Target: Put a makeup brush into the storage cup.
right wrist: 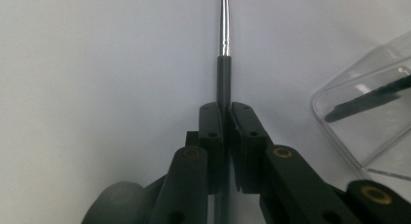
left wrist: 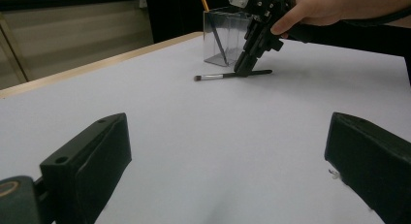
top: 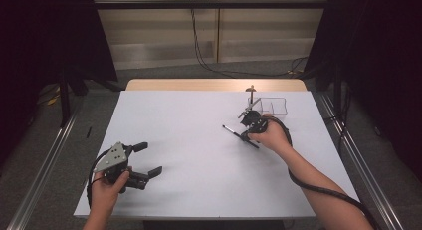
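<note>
Surface: a white table (top: 199,155) is seen, its wooden far edge bare.
Room: grey floor and dark curtains are seen around the table.
Clear box (top: 273,106): placed near the table's far right corner.
Right gripper (top: 247,135): angled down beside the box, jaws clenched on the brush (right wrist: 223,78) lying on the table.
Left gripper (top: 148,160): held low near the table's front left, jaws spread wide, nothing between.

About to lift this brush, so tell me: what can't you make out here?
- Brush tip: cut off by the top edge in the right gripper view.
- Brush lifted or lying on the table: unclear.
- Items in the clear holder: too small in the high view.
</note>
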`<state>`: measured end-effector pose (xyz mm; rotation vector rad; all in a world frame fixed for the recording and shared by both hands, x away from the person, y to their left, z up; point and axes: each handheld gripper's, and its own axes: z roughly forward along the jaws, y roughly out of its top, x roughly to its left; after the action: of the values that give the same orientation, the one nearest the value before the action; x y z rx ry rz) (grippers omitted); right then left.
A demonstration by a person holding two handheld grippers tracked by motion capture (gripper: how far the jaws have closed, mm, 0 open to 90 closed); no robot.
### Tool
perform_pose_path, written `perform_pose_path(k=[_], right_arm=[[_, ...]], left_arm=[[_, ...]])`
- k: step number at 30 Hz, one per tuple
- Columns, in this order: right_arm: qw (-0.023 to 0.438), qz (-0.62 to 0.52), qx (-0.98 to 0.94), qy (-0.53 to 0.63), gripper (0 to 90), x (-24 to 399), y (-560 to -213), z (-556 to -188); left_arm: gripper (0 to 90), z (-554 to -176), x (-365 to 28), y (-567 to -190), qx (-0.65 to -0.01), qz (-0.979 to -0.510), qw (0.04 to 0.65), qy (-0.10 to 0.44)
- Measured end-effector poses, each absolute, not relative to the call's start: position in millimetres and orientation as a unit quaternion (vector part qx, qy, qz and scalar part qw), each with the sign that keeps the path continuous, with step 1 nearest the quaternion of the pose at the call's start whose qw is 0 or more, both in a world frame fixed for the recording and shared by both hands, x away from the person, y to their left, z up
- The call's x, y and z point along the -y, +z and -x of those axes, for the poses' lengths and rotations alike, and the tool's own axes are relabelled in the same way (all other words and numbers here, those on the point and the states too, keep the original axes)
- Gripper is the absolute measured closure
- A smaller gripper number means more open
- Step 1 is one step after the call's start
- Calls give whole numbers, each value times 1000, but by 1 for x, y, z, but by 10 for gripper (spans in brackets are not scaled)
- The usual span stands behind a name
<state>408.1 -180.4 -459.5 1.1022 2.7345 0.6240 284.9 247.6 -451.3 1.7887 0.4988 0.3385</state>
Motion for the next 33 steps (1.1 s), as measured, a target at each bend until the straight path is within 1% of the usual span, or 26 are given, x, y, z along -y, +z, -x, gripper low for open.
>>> perform_pose_path(k=[10, 24, 27, 29, 33], right_arm=[[65, -370, -903, 209, 790, 177, -457, -413], [50, -365, -911, 188, 780, 162, -454, -423], [45, -360, -914, 182, 796, 160, -457, -424], [43, -360, -915, 180, 837, 159, -457, -424], [42, -362, -914, 178, 840, 160, -457, -422]], left_arm=[[28, -286, -248, -452, -214, -768, 586, 143], [28, -286, -248, -453, -214, -767, 589, 139], [28, -286, -248, -453, -212, -768, 588, 139], [28, -286, -249, -453, -212, -767, 589, 139], [28, -286, -249, -452, -211, -767, 589, 141]])
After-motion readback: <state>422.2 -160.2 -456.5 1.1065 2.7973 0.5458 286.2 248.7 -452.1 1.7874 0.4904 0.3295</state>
